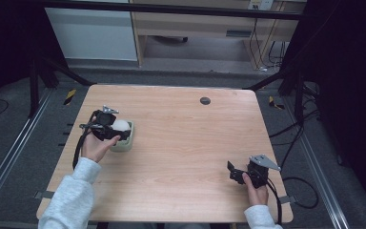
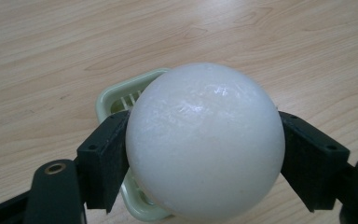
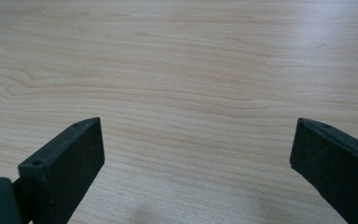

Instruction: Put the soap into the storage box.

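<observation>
On my left I have the left gripper [image 1: 110,128] clamped on a white ball [image 2: 205,140], its two jaws pressed against the ball's sides. I hold the ball directly above a pale green slatted tray [image 1: 125,142] sitting at the left side of the wooden table [image 1: 190,138]. My right gripper [image 1: 236,172] sits near the table's near right corner, jaws spread wide apart over bare wood.

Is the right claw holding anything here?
No. In the right gripper view the right claw stands wide open over the bare wooden table, nothing between its jaws.
</observation>
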`<action>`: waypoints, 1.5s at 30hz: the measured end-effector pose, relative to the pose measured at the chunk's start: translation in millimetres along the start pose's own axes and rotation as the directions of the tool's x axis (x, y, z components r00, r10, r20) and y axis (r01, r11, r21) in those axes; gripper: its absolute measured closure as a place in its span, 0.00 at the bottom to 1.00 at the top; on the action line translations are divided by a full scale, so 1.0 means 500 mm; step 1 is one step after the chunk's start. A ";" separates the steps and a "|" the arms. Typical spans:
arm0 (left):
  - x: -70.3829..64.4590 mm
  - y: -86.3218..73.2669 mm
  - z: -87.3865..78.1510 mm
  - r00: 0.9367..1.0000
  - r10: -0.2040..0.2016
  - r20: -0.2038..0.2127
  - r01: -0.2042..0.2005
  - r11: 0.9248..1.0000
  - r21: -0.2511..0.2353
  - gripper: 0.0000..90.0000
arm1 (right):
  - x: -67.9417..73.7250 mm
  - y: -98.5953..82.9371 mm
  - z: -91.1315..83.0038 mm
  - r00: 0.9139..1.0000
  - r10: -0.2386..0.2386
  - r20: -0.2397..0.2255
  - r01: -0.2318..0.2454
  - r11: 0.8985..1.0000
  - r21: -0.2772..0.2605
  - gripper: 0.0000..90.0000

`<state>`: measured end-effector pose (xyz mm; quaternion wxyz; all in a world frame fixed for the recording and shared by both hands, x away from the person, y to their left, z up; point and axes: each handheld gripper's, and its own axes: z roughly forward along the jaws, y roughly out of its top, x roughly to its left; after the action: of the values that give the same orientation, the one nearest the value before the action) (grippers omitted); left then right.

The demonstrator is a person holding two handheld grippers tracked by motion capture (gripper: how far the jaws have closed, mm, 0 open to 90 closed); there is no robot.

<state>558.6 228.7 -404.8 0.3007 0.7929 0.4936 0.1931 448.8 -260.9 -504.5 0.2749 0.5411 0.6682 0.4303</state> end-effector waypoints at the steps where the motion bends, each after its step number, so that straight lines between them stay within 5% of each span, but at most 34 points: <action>1: 0.000 0.000 0.000 1.000 0.000 0.000 0.000 1.000 0.000 0.26 | 0.000 0.000 0.000 1.000 0.000 0.000 0.000 1.000 0.000 0.04; 17: 0.026 -0.019 0.064 0.999 -0.039 -0.019 0.040 0.998 0.042 0.26 | -0.001 0.000 0.000 1.000 0.000 0.001 0.000 1.000 -0.001 0.04; 45: 0.034 -0.045 0.090 0.998 -0.052 -0.022 0.053 0.995 0.083 0.26 | -0.001 0.000 0.002 1.000 -0.002 0.006 0.002 1.000 0.001 0.04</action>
<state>578.2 238.7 -453.1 0.2672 0.7895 0.5249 0.1724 449.8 -261.0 -505.0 0.2770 0.5419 0.6679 0.4284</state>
